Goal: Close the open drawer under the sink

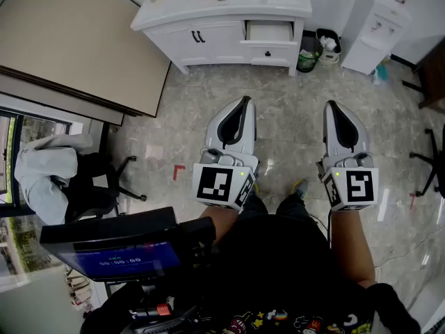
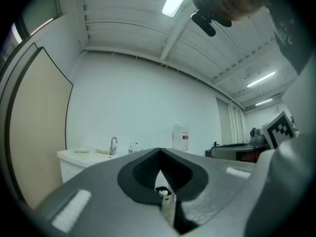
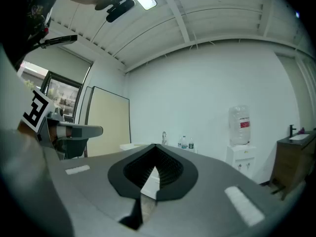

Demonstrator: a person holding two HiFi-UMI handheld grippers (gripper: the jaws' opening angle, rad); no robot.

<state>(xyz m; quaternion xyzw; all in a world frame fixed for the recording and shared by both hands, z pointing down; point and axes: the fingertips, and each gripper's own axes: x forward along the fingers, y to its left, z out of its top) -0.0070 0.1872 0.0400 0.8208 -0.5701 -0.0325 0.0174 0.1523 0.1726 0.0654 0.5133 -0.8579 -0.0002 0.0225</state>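
Head view, person standing on the tiled floor (image 1: pixel 292 117), facing the sink cabinet (image 1: pixel 208 37). The open drawer (image 1: pixel 270 30) sits at the cabinet's right end, top row, pulled out toward the viewer, its inside bare. The left claw (image 1: pixel 243 100) and the right claw (image 1: pixel 329 104) are both held level and point at the cabinet; each claw's own view shows the jaw tips pressed together with nothing between them. From the left claw the drawer lies at about 12 o'clock, from the right claw at about 11 o'clock, and it is well apart from both. Judged from its build, the drawer is a rigid, light box on runners that should slide with little force; no grasp seems needed, only a flat push with the closed tips on the middle of the front panel, so that it does not skew. A waste bin (image 1: pixel 308 51) stands at 3 o'clock of the drawer
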